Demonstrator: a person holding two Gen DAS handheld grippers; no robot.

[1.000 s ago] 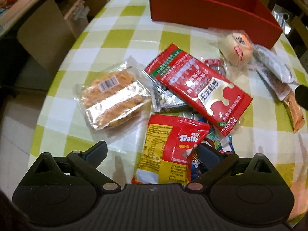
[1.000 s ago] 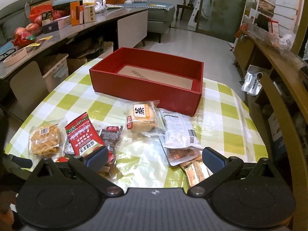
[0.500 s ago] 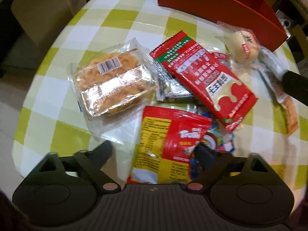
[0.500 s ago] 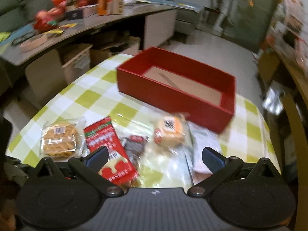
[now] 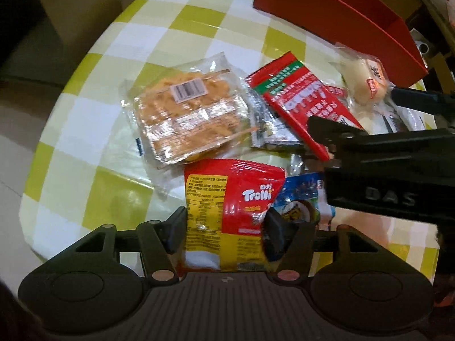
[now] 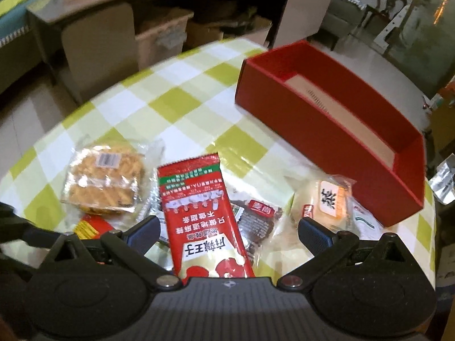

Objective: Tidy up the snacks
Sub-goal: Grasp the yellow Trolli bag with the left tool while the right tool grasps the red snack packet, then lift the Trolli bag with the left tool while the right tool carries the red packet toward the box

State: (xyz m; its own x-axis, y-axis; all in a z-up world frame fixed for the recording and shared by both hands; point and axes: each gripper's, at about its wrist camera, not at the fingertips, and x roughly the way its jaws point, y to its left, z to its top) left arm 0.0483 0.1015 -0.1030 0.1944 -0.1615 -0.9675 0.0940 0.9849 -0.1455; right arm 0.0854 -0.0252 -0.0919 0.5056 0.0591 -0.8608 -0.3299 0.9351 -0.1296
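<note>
Checked tablecloth [image 5: 93,147]: left gripper [image 5: 224,224] now clenched on Trolli bag [image 5: 227,213]; right gripper [image 6: 227,230] lowered, spread over red sachet [image 6: 202,216].

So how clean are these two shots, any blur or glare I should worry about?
Left wrist view: mostly sharp, the gummy bag lettering reads, slight softness on the red box, glare patches on the glossy tablecloth. Right wrist view: motion smear on the background shelves and far table edge, the long red packet is legible. Both show fisheye bending and dim, warm light.
</note>
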